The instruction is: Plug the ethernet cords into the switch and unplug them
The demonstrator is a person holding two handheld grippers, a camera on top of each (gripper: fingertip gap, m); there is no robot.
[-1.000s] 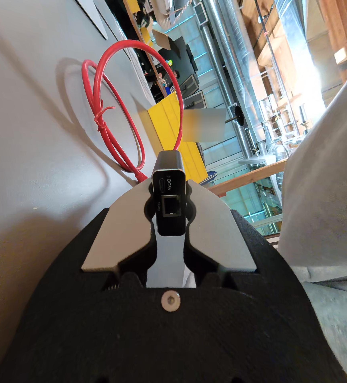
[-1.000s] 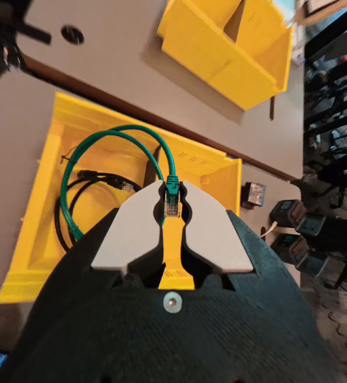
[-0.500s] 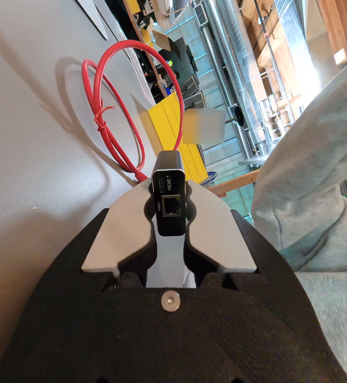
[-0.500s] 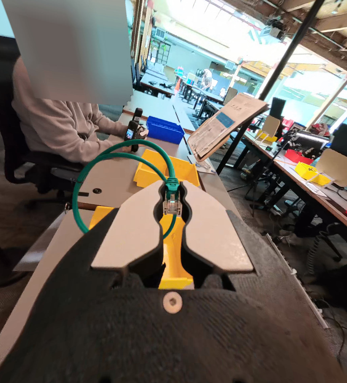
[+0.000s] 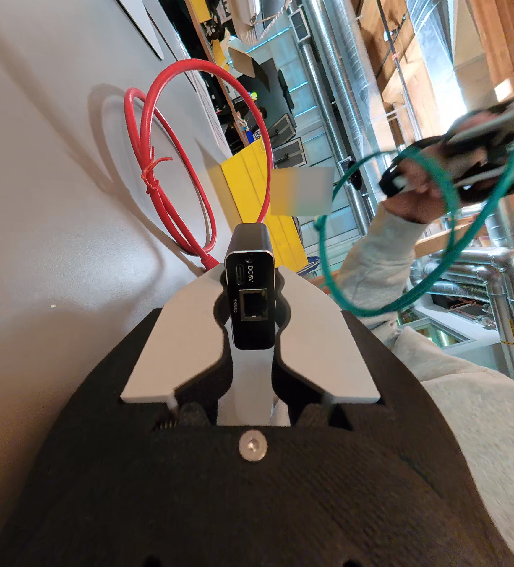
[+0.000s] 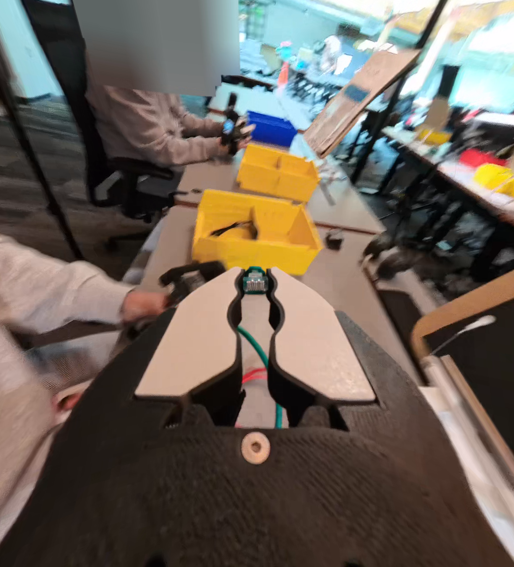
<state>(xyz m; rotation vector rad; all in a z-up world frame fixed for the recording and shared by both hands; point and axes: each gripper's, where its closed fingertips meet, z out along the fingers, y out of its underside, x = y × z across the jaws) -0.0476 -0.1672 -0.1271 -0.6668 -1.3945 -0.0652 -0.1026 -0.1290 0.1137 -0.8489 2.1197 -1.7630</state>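
- Smooth grey worktop (image 5: pixel 50 245) is seen under a looped red cord (image 5: pixel 163 184); a yellow plastic bin (image 6: pixel 255 236) stands beyond.
- A small black metal switch (image 5: pixel 251 294), boxy with rounded corners, is pinched between the flat grey fingers (image 5: pixel 188 343) of the left hand-held gripper (image 5: pixel 251 306), its empty port facing the camera.
- The green cord's clear plug (image 6: pixel 254 283) is clamped at the fingertips of the right hand-held gripper (image 6: pixel 254 285), apart from the switch.
- The green cord (image 5: pixel 433 276) hangs looped and blurred.
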